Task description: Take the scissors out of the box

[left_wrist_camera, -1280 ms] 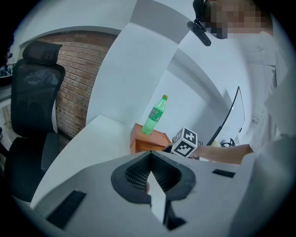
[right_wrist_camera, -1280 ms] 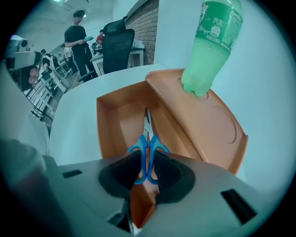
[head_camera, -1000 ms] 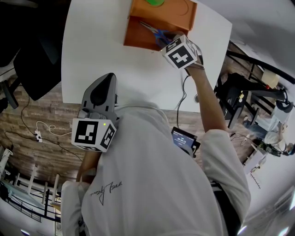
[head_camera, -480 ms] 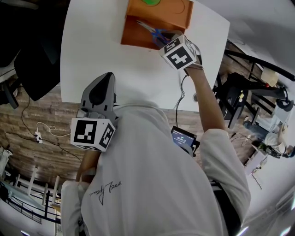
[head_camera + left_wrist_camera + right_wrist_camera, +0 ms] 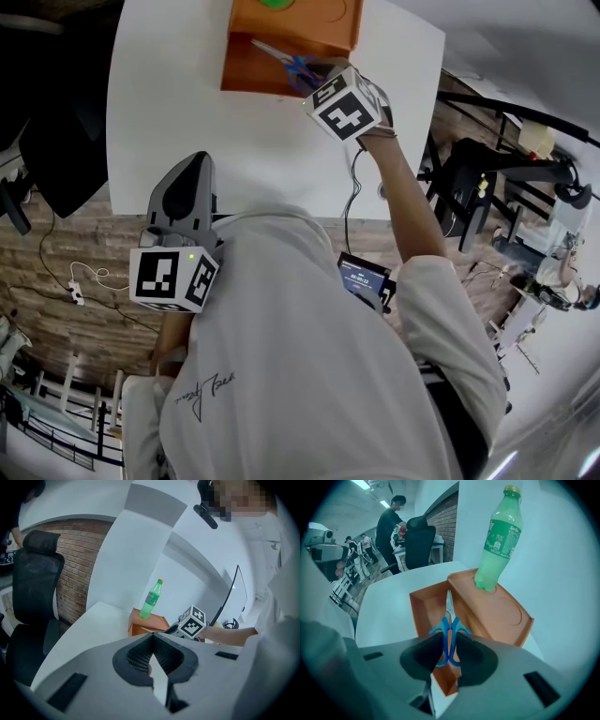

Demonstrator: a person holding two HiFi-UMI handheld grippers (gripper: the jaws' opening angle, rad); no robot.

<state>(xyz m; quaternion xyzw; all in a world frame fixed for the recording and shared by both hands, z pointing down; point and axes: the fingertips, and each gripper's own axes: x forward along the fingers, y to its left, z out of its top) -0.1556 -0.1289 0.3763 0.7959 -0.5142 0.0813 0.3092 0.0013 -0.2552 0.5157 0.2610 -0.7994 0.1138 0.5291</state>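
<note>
Lift-out step: right gripper point(image 5: 450, 645) clamped on the blue handles of the scissors point(image 5: 450, 625), blades ahead of its jaws over the orange box point(image 5: 420, 609); left gripper point(image 5: 152, 643) closed, empty, well behind; next move probably needs a straight raise clear of the wall.

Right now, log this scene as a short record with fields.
surface: white table
container: orange box, one compartment open
scissors: blue-handled metal scissors, blades over the open compartment
right gripper: shut on the scissors' handles
bottle: green plastic bottle, upright on the box's flat top
left gripper: shut, empty, away from the box
</note>
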